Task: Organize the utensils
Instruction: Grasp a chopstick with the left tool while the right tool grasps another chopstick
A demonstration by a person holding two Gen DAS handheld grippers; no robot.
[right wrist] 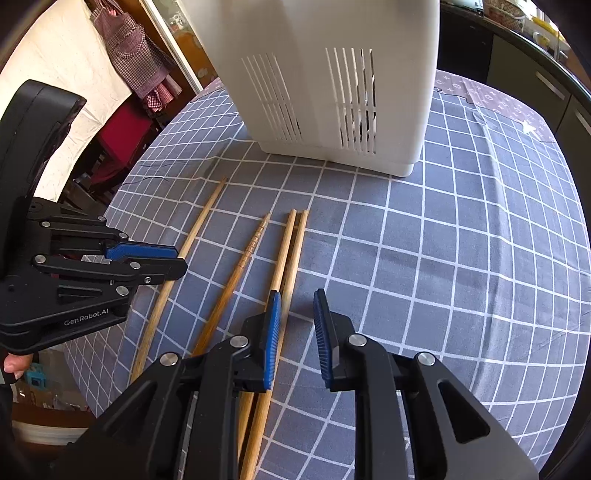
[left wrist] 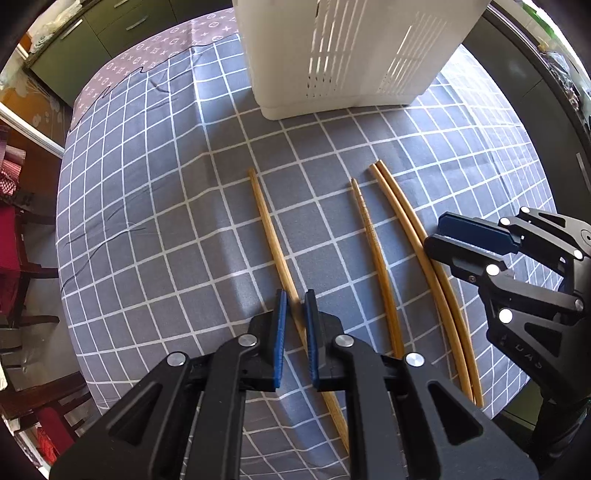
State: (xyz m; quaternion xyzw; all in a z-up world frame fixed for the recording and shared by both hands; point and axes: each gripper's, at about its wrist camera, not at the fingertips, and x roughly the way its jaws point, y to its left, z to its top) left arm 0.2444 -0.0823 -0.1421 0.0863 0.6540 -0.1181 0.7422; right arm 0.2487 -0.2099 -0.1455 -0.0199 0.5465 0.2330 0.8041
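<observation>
Several wooden chopsticks lie on the checked tablecloth [left wrist: 147, 221] in front of a white slotted utensil holder [left wrist: 351, 55] [right wrist: 325, 74]. My left gripper [left wrist: 295, 317] [right wrist: 177, 260] points straight down, shut on the leftmost chopstick [left wrist: 264, 218] [right wrist: 207, 206], which runs between its blue pads. A ridged chopstick [left wrist: 369, 229] [right wrist: 247, 254] lies in the middle. A pair of chopsticks [left wrist: 402, 206] [right wrist: 291, 251] lies side by side on the right. My right gripper [right wrist: 297, 321] [left wrist: 437, 234] hovers over that pair, open, with only cloth between its pads; the pair lies under its left pad.
The table's right edge [left wrist: 532, 155] curves close to the pair. Dark chairs [left wrist: 22, 258] stand at the left and green cabinets [left wrist: 92, 33] behind. A hand [right wrist: 11, 365] holds the left gripper. Bare cloth lies right of the chopsticks.
</observation>
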